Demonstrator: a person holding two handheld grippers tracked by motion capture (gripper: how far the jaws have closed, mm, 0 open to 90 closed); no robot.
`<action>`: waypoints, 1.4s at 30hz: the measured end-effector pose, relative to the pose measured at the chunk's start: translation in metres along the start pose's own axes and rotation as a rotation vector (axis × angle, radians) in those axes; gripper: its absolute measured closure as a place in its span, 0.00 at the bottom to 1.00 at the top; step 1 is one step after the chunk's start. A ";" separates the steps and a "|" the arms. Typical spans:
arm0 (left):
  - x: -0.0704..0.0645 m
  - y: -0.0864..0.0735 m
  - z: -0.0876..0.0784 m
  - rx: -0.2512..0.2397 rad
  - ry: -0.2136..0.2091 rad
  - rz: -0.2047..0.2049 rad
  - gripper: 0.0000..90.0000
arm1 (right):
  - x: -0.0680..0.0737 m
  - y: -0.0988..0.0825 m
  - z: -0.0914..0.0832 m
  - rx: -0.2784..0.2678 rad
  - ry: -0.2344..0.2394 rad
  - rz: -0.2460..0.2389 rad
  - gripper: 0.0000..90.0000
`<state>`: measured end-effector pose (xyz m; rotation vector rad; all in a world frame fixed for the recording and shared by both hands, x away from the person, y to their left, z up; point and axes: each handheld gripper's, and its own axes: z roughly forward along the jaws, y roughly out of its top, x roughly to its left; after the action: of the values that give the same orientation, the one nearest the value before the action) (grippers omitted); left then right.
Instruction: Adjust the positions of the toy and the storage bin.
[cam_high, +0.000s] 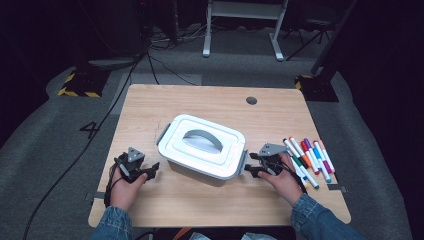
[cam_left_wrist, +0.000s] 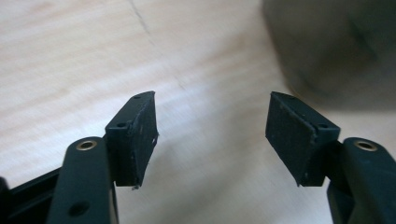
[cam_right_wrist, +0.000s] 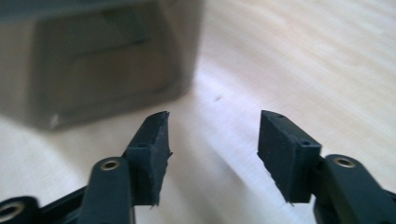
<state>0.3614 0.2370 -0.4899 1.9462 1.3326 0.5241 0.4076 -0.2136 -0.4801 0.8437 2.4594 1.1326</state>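
You have a white box (cam_high: 202, 152) with a grey handle (cam_high: 204, 137) and grey latches, a pale wood-grain surface (cam_high: 210, 200), markers (cam_high: 307, 157) capped orange, green, purple, blue, pink, and black claws.

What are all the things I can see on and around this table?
Box: one, white with a grey handle and grey side latches, lid on, middle of the table.
Marker pens: a bunch, mixed colours, lying at the right edge.
Table: one, light wood, with a dark round hole at the back.
Left gripper: one, black, open, empty, left of the box.
Right gripper: one, black, open, empty, by the box's right latch.
Sleeves: two, blue denim, bottom edge.
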 end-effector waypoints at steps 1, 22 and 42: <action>0.003 0.003 0.003 -0.013 -0.003 -0.011 0.40 | -0.003 0.002 0.002 -0.005 -0.007 0.007 0.50; -0.026 0.017 0.030 -0.056 -0.118 0.053 0.67 | -0.027 0.030 0.040 -0.110 0.071 -0.023 0.55; -0.102 0.009 0.023 -0.013 -0.258 0.184 0.40 | -0.017 -0.048 -0.057 -0.079 0.019 -0.001 0.51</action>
<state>0.3427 0.1335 -0.4922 2.0577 0.9943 0.3525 0.3742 -0.2822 -0.4802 0.8120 2.4126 1.2336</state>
